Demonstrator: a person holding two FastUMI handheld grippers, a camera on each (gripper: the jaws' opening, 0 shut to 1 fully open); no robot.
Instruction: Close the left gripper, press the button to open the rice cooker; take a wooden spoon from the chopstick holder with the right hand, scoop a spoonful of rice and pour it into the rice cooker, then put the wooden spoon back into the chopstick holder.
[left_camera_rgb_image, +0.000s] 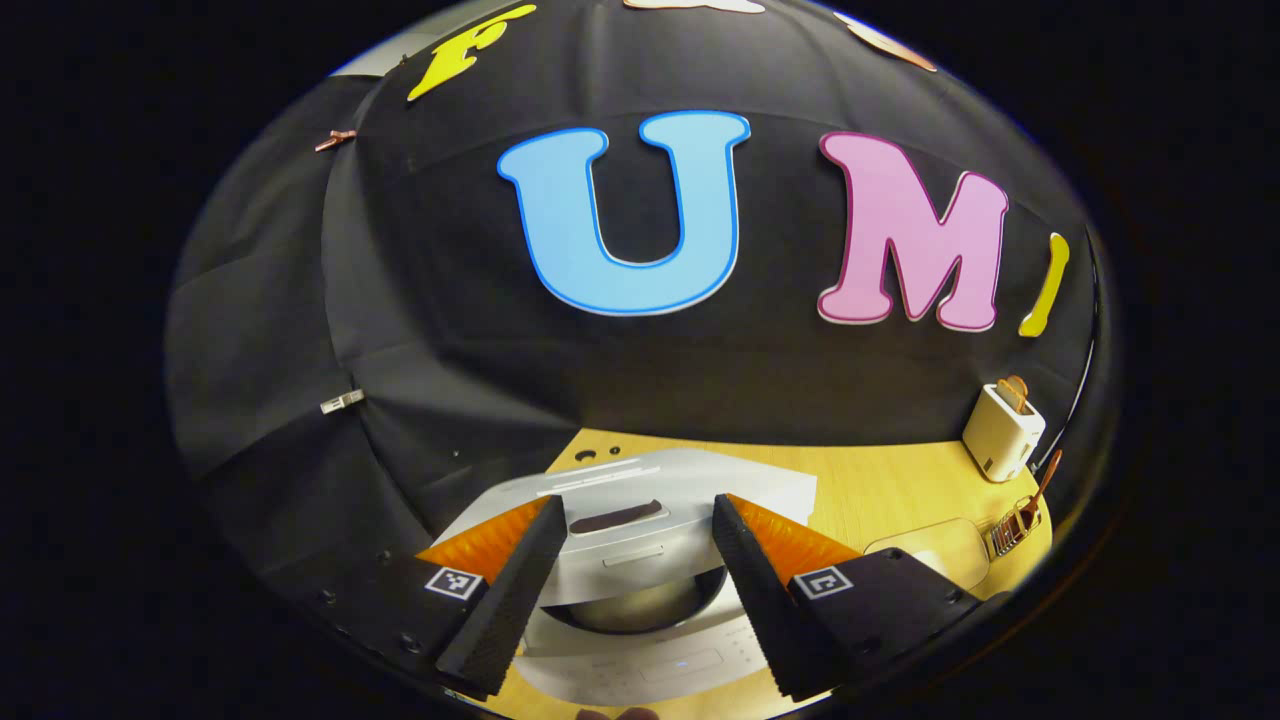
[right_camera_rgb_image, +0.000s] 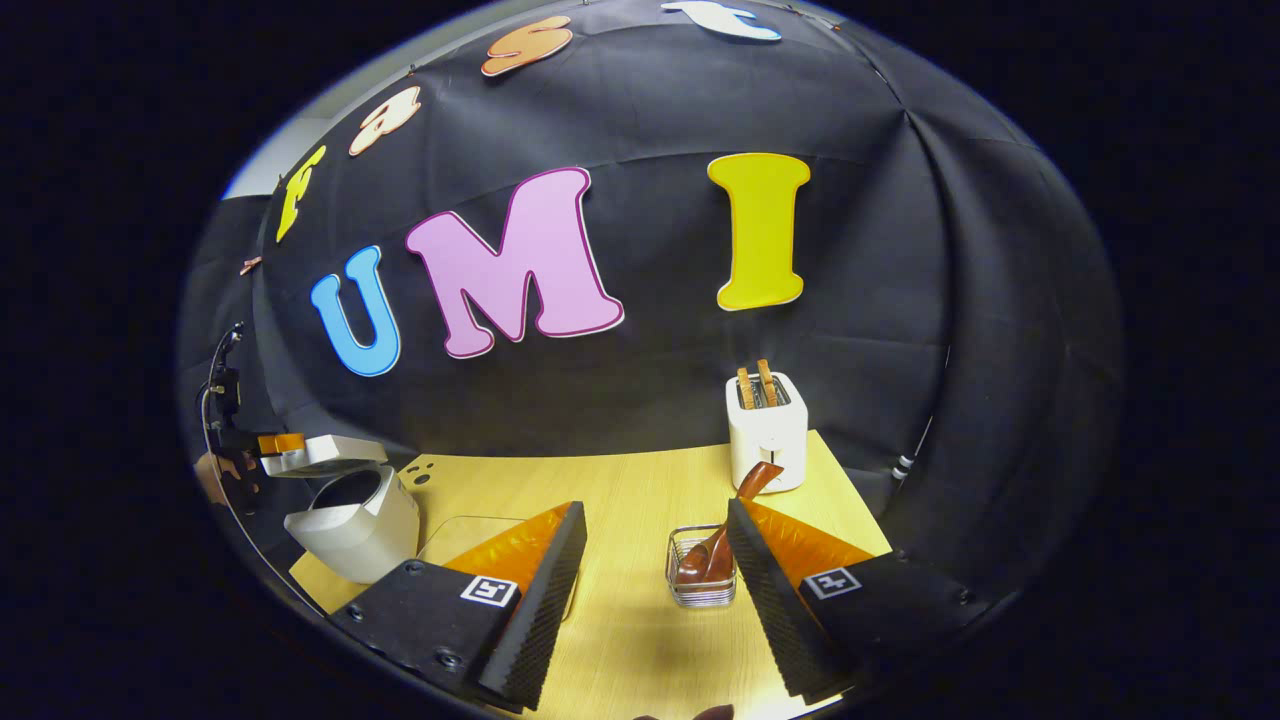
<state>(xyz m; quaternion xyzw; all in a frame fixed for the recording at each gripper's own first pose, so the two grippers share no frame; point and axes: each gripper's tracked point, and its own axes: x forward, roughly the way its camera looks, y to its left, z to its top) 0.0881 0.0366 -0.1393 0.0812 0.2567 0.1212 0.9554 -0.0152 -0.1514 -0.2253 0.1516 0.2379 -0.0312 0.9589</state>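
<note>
The white rice cooker stands right under my left gripper, which is open. Its lid is raised and the metal inner pot shows between my fingers. In the right gripper view the cooker sits at the table's left with its lid up, and the left gripper hovers at the lid. My right gripper is open, with nothing between its fingers. Just beyond it, a brown wooden spoon stands in the clear chopstick holder. The holder appears at far right.
A white toaster with two slices in it stands at the back of the wooden table, behind the holder. A clear shallow container lies between the cooker and the right gripper. The black cloth wall closes off the back.
</note>
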